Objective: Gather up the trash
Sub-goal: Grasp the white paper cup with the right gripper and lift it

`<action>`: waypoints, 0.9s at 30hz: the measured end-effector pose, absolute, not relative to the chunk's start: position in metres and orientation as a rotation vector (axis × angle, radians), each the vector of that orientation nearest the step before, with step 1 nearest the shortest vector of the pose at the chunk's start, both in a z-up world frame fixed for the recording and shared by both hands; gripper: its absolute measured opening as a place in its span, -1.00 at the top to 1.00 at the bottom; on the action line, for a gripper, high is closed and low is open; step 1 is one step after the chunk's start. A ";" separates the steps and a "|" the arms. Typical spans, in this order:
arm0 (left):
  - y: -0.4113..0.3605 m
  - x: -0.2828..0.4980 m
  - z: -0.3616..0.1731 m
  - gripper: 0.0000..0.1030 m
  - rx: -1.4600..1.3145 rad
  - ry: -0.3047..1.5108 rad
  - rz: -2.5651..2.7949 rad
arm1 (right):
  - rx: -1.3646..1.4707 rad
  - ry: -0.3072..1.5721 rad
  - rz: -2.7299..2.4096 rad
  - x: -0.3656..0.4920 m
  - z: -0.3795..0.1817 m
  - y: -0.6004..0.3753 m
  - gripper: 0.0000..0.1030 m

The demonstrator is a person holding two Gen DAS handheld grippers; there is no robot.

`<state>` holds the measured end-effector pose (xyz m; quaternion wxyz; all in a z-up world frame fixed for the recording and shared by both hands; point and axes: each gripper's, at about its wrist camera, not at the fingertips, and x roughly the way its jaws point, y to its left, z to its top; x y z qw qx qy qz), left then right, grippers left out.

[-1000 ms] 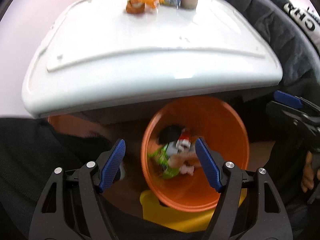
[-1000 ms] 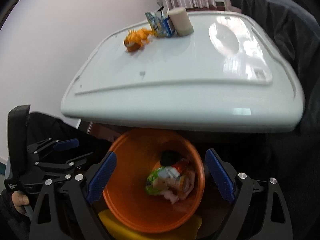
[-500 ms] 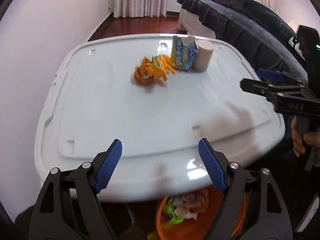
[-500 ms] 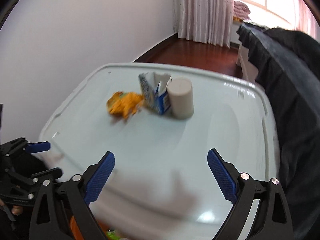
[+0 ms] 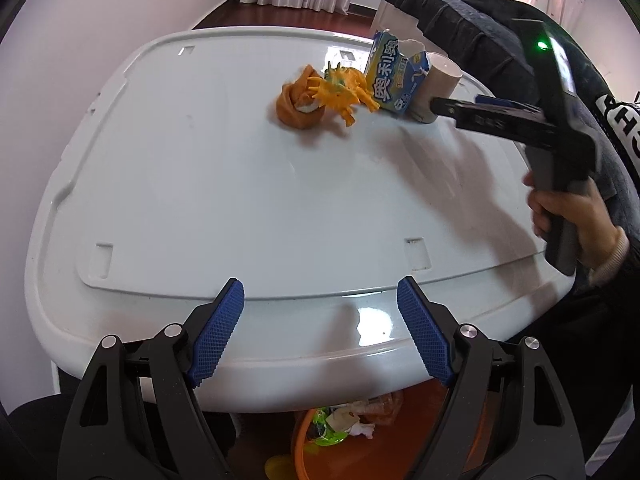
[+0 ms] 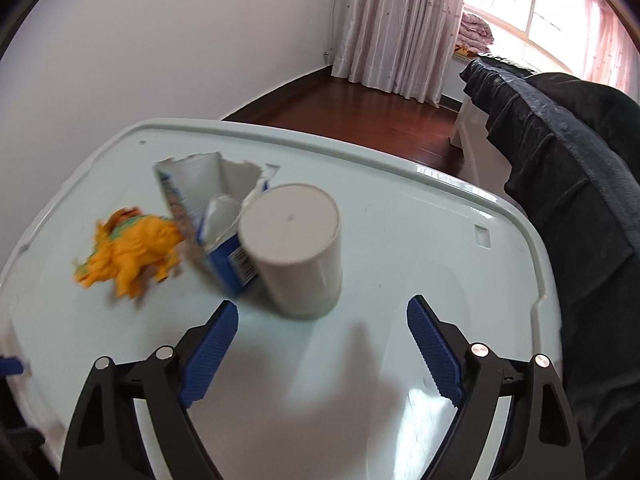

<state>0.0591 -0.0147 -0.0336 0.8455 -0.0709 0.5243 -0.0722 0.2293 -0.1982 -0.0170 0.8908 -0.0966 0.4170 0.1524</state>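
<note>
On the white table [image 5: 240, 184] lie a crumpled orange wrapper [image 5: 298, 106], a yellow-orange toy dinosaur [image 6: 132, 254] and a torn blue-and-white carton [image 6: 208, 216]. An upturned beige cup [image 6: 292, 248] stands against the carton. My right gripper [image 6: 323, 304] hovers just short of the cup; its jaws are closing, and the pads touch nothing. The left wrist view shows it, right gripper [image 5: 444, 106], reaching in beside the cup, held by a hand [image 5: 572, 216]. My left gripper [image 5: 320, 284] is open and empty over the table's near edge.
Under the table's near edge stands an orange bin [image 5: 360, 452] holding several scraps of trash [image 5: 340, 424]. Dark clothing [image 6: 580, 200] is heaped along the table's right side. A white wall runs on the left; curtains and wooden floor lie beyond.
Both grippers have come away from over the orange bin and now hang over the table. The right one has advanced close to the cup and carton.
</note>
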 end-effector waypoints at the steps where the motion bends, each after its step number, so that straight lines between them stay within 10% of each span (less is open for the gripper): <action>1: -0.015 0.059 -0.034 -0.50 -0.151 1.108 -0.151 | -0.201 0.861 0.316 0.234 -0.018 -0.197 -0.65; 12: -0.018 0.064 -0.044 -0.52 -0.150 1.128 -0.160 | -0.202 0.880 0.298 0.282 -0.040 -0.169 0.08; 27: -0.015 0.075 -0.022 -0.52 -0.208 1.043 -0.171 | -0.032 0.876 0.312 0.231 0.013 -0.198 0.10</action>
